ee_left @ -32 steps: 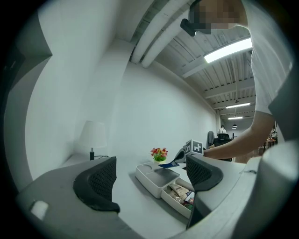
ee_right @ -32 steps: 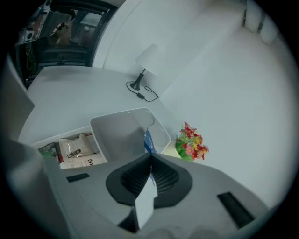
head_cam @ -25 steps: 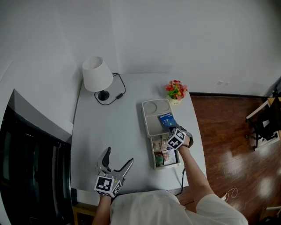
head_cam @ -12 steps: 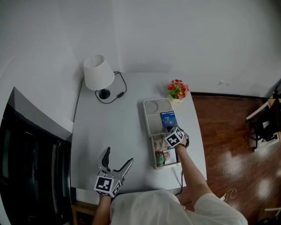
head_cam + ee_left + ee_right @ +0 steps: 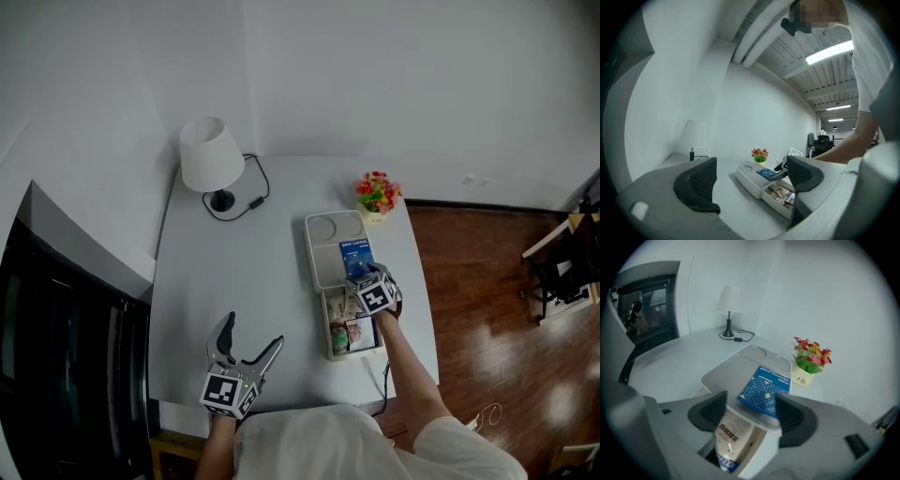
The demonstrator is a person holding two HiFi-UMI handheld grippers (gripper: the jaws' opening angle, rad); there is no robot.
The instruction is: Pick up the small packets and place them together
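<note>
Your right tool point(image 5: 751, 412) has just been opening its jaws; they stand apart over one blue packet point(image 5: 765, 389) on the box point(image 5: 726, 369), with one beige packet point(image 5: 729, 437) in the drawer point(image 5: 760, 446) below. Your left tool point(image 5: 249, 339), jaws spread and empty, sits at the counter's point(image 5: 244, 272) near edge.

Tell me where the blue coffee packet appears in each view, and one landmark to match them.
Head view: blue coffee packet right of centre, on the white tray.
Left gripper view: low, slightly right of centre, small.
Right gripper view: centre, large.
Shared landmark: the flower pot beside the tray's far end.
</note>
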